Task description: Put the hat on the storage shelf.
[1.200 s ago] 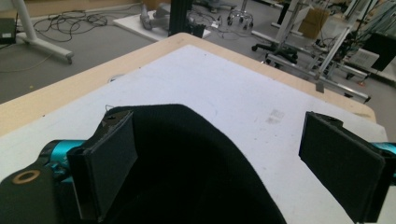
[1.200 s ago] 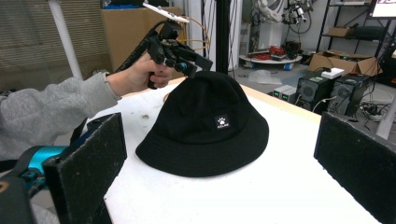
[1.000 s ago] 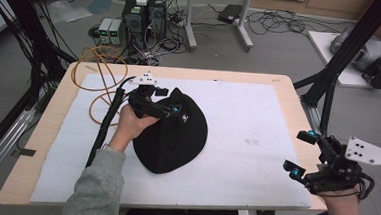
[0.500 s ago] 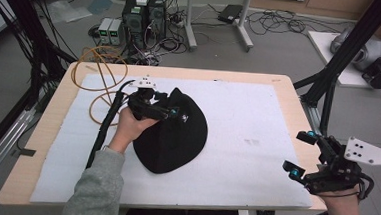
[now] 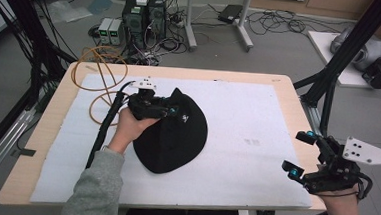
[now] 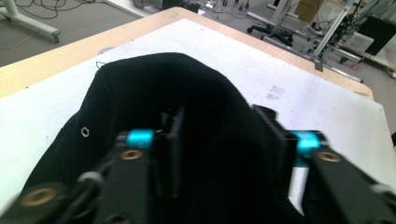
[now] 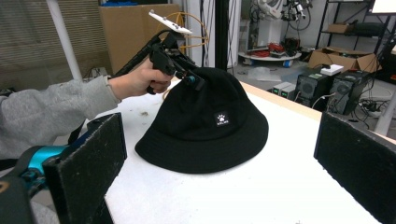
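Note:
A black bucket hat with a small white label lies brim-down on the white mat, left of centre. My left gripper sits on the hat's crown from the left. Its jaws have just been closing, and the crown fabric bulges up between the pads, which press into it. In the right gripper view the left gripper pinches the top of the hat. My right gripper rests at the table's front right edge, open, with nothing between its jaws.
An orange cable loop lies on the wooden table's far left corner, beside the left gripper's black cable. A black frame post stands off the right edge. Computers and cables sit on the floor beyond the table.
The left gripper's jaws have narrowed onto the hat's crown, and the crown now stands slightly bunched up. The right gripper has not moved.

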`<action>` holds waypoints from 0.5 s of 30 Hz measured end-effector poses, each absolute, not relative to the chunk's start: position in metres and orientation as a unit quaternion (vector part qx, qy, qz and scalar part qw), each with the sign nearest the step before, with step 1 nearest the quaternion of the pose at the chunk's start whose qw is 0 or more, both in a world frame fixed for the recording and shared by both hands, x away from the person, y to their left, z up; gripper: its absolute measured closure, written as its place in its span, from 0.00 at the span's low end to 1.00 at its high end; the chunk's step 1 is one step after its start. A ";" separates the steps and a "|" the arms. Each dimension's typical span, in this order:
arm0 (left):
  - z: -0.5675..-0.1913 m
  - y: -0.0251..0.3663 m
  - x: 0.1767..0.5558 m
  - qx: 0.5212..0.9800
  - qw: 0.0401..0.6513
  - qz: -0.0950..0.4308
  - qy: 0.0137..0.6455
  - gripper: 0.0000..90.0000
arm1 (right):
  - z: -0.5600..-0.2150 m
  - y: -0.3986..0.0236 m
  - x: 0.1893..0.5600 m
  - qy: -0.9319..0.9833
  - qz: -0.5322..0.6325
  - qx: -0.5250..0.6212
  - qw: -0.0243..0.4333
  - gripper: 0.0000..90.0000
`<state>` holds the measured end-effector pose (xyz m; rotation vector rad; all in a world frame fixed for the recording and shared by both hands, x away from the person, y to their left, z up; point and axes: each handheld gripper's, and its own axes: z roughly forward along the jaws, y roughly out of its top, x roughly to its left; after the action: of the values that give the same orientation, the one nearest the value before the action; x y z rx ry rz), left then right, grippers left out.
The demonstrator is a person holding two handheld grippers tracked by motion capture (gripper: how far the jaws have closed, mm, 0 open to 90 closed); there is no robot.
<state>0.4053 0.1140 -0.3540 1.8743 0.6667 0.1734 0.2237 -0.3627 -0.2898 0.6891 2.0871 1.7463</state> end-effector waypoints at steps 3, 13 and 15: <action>-0.354 0.115 0.405 0.790 0.540 0.071 0.280 0.73 | -0.291 -0.362 0.225 0.737 0.608 0.244 0.169 0.02; -0.353 0.115 0.404 0.792 0.537 0.074 0.282 0.94 | -0.291 -0.362 0.225 0.736 0.609 0.245 0.167 0.02; -0.352 0.115 0.403 0.793 0.535 0.076 0.282 0.94 | -0.291 -0.362 0.225 0.736 0.609 0.241 0.169 0.02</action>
<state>0.4031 0.1154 -0.3516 1.8888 0.6711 0.1819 0.2253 -0.3615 -0.2907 0.6856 2.0923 1.7317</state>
